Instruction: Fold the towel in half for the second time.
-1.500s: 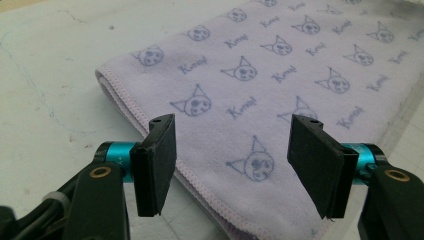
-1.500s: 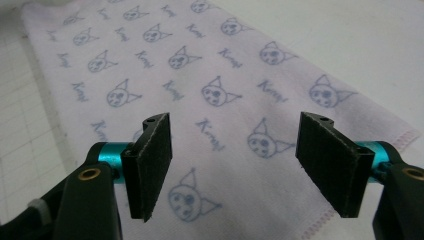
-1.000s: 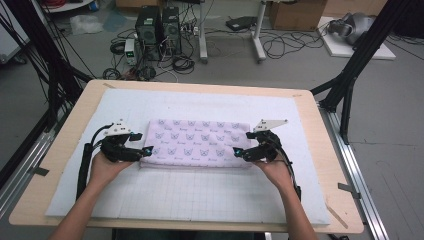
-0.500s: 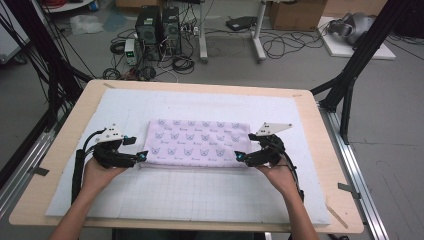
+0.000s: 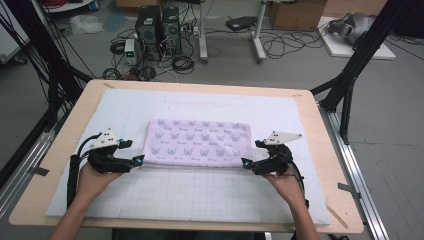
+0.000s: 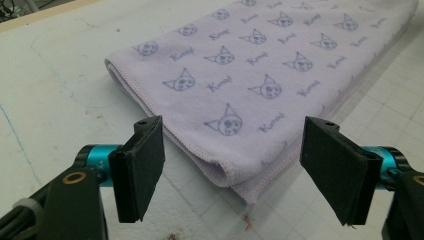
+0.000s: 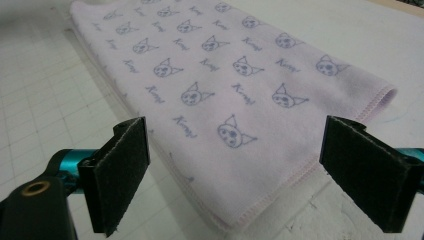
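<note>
Forearms entering from the near edge of the tabletop (image 5: 60,165), each hand carrying a claw. Left claw (image 5: 138,160) spread wide, empty, just off the near left corner of the folded towel (image 5: 197,142); pads (image 6: 137,167) apart, straddling that corner without touching. Right claw (image 5: 245,163) likewise spread and empty, just off the near right corner. Towel flat on the white gridded mat (image 5: 200,195), folded into a long rectangle, middle of the tabletop. Risks, as a guess: pinching just the top layer at a corner, so the fold peels open on lifting; uneven bites left and right, so the cloth skews or drags the mat. Printing on the towel: repeated cat faces with a small script word, too blurred to read with certainty. Beyond the far edge, computer towers (image 5: 157,25) and cables on the floor.
</note>
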### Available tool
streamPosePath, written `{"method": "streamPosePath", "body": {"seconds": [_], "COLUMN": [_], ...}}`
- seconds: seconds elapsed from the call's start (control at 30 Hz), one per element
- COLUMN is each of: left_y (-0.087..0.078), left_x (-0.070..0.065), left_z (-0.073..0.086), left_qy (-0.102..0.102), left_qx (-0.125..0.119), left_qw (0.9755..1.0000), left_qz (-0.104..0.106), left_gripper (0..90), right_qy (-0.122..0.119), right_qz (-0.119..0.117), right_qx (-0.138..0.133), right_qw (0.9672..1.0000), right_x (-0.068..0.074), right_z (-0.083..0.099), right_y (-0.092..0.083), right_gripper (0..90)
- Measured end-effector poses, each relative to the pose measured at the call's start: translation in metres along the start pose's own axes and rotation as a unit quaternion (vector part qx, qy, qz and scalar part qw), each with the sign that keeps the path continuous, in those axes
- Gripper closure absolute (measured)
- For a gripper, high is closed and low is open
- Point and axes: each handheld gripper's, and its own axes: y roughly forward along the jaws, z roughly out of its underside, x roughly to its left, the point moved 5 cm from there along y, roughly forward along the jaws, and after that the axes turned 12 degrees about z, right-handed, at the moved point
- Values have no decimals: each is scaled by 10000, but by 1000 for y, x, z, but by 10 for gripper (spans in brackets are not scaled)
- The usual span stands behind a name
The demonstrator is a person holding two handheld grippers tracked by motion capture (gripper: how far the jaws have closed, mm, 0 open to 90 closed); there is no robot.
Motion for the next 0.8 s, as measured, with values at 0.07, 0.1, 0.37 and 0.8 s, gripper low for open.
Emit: {"method": "streamPosePath", "body": {"seconds": [0.07,0.1,0.37,0.8], "left_y": [-1,-2,-6,-15], "left_x": [-1,-1,-5,-12], "left_z": [1,2,4,10], "left_qy": [-4,-18,-63,-91], "left_qx": [-7,-14,-83,-87], "left_qw": [10000,10000,9999,9999], "left_qz": [2,-19,-62,-87], "left_gripper": [260,257,182,137], "right_qy": [-8,-3,10,149], "right_qz": [23,18,20,113], "right_qx": [-21,-65,-148,-185], "right_qw": [10000,10000,9999,9997], "right_x": [1,2,5,7], "right_z": [1,1,9,26], "right_y": [-3,-4,-14,-30], "right_gripper": [116,116,109,100]}}
